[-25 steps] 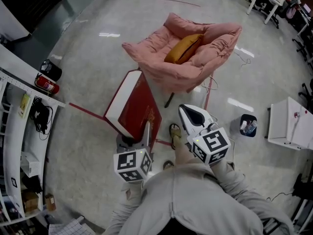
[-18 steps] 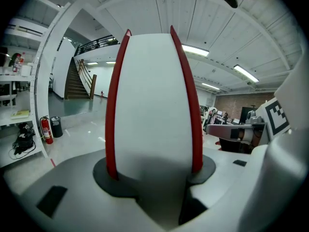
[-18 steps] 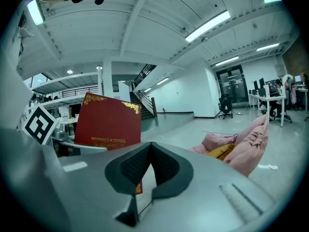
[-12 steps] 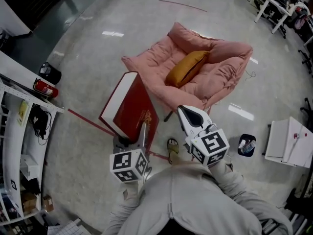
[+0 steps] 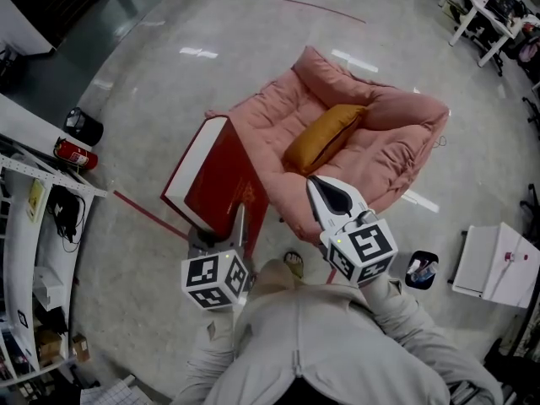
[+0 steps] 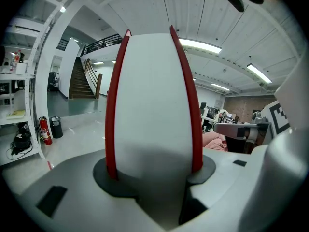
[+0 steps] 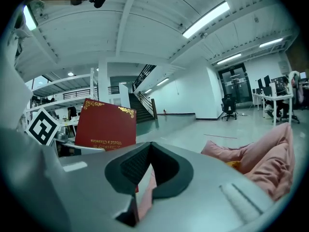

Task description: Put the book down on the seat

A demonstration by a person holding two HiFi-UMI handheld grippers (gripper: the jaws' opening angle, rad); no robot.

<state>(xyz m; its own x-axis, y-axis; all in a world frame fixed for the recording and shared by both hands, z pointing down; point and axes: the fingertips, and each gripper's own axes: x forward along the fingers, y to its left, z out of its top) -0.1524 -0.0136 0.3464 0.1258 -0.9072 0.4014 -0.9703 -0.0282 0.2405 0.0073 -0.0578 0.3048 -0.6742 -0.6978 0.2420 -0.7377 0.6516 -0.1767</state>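
A big red hardback book [image 5: 215, 175] with a white page block hangs over the floor, its far edge against the left arm of the pink armchair [image 5: 396, 133]. My left gripper [image 5: 239, 218] is shut on its near edge. In the left gripper view the book [image 6: 152, 105] fills the gap between the jaws, pages white, covers red. A mustard cushion [image 5: 325, 137] lies on the seat. My right gripper [image 5: 325, 194] is shut and holds nothing, hovering over the chair's front edge. The right gripper view shows the book's cover [image 7: 106, 124] at left and the armchair [image 7: 263, 158] at right.
White shelving [image 5: 25, 218] runs along the left, with a red fire extinguisher [image 5: 74, 153] and a black bin [image 5: 84, 126] beside it. A red tape line [image 5: 148, 213] crosses the floor. At right stand a white table [image 5: 498, 272] and a small bin [image 5: 420, 270].
The armchair has come nearer and now lies under both grippers. The book, still gripped, has moved forward from the open floor to the chair's left arm.
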